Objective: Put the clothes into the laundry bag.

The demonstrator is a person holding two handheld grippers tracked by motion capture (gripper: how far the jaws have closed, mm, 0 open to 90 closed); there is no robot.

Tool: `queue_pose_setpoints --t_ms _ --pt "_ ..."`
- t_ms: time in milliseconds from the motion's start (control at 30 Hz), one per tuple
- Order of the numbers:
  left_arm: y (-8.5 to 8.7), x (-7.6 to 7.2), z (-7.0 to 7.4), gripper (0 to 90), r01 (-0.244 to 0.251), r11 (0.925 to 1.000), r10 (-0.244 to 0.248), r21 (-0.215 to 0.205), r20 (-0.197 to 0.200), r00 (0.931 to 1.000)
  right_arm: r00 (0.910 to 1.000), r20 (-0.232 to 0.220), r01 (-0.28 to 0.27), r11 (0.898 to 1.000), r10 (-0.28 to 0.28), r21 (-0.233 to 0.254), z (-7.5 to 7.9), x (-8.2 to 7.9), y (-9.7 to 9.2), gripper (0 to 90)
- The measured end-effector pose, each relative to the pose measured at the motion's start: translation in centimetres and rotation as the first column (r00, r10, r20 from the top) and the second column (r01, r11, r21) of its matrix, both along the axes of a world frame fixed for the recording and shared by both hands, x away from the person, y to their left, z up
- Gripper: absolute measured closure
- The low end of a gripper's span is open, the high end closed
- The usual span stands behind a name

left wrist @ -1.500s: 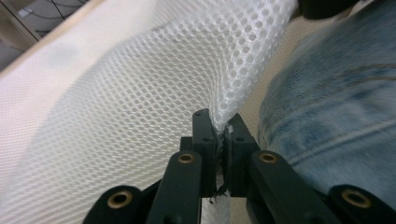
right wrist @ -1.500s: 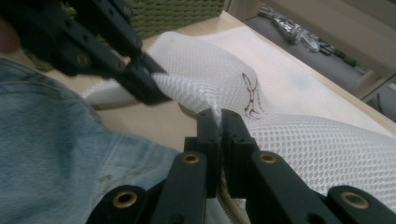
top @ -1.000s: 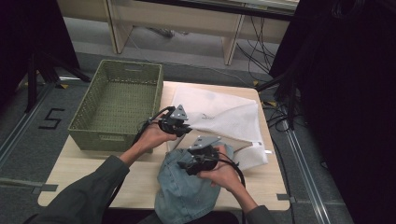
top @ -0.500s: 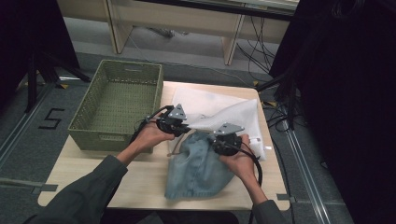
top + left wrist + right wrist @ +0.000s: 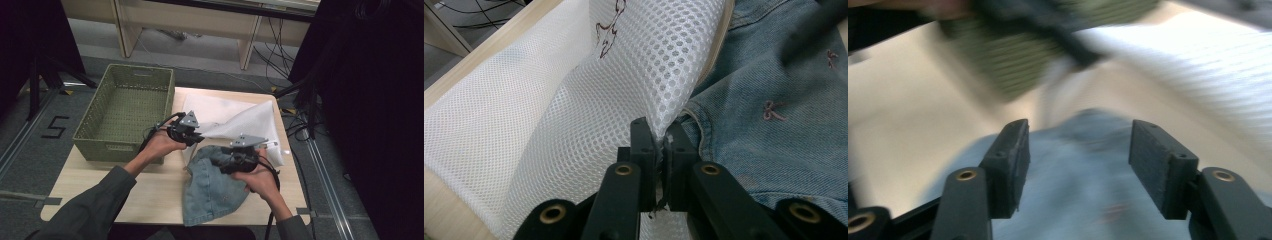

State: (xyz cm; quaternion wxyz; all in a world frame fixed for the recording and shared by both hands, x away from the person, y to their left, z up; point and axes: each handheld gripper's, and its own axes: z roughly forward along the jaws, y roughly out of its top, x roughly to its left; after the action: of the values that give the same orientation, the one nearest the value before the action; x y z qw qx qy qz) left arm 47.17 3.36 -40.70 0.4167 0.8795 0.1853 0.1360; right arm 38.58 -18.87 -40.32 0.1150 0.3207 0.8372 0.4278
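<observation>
One mesh bag (image 5: 235, 117), one denim garment (image 5: 210, 187), one basket (image 5: 125, 107)

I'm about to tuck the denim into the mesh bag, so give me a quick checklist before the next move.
1. Left tongs clamped on the white mesh laundry bag edge: ok.
2. Right tongs open over the denim garment, which is not gripped; jaws just reopened: not ok.
3. Bag mouth open wide enough: cannot tell.
4. Denim lying beside the bag: ok.
5. Green basket off to the side: ok.
</observation>
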Motion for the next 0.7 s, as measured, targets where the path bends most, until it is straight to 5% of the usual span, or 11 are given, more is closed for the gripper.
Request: queue_pose_setpoints --t_ms 100,167,200,300,367,467,533,633,700 --pt "0.0 -0.1 0.1 84.9 0.001 1.0000 -0.001 0.004 -0.002 1.0000 0.9922 -0.046 -0.118 0.992 0.116 -0.037 -1.0 -2.1 1.4 38.2" --pt "0.0 -0.1 0.1 84.9 0.000 1.0000 0.000 0.006 -0.001 1.0000 0.9827 -0.085 -0.171 0.982 0.164 -0.081 -1.9 -2.8 2.5 36.5" --pt "0.0 0.0 0.1 84.9 0.003 1.0000 -0.003 0.008 0.001 1.0000 0.9738 -0.111 -0.212 0.969 0.199 -0.127 -2.9 -3.2 3.5 35.1" --pt "0.0 0.0 0.0 84.8 0.011 0.9998 -0.011 0.016 0.000 0.9999 0.9668 -0.116 -0.251 0.932 0.228 -0.260 -5.2 -3.3 4.7 33.8" --pt "-0.1 0.0 -0.1 84.7 0.007 0.9999 -0.007 0.014 -0.006 1.0000 0.9669 -0.141 -0.245 0.926 0.212 -0.287 -6.9 -3.1 5.1 32.3" --pt "-0.2 -0.1 -0.1 84.5 0.003 0.9999 -0.003 0.013 -0.009 1.0000 0.9623 -0.126 -0.270 0.901 0.241 -0.339 -8.8 -2.7 5.4 32.6" --pt "-0.2 -0.1 -0.1 84.5 0.000 0.9999 0.000 0.013 -0.007 1.0000 0.9743 -0.101 -0.225 0.905 0.202 -0.361 -8.8 -2.8 5.6 47.5" --pt "-0.1 -0.1 -0.1 84.4 0.006 0.9998 -0.006 0.019 -0.007 1.0000 0.9734 -0.036 -0.220 0.876 0.226 -0.428 -8.7 -2.7 5.3 70.9" --pt "-0.1 -0.2 -0.1 84.5 0.010 0.9998 -0.010 0.018 0.000 1.0000 0.9749 -0.014 -0.205 0.874 0.222 -0.440 -8.4 -2.5 5.2 78.2"
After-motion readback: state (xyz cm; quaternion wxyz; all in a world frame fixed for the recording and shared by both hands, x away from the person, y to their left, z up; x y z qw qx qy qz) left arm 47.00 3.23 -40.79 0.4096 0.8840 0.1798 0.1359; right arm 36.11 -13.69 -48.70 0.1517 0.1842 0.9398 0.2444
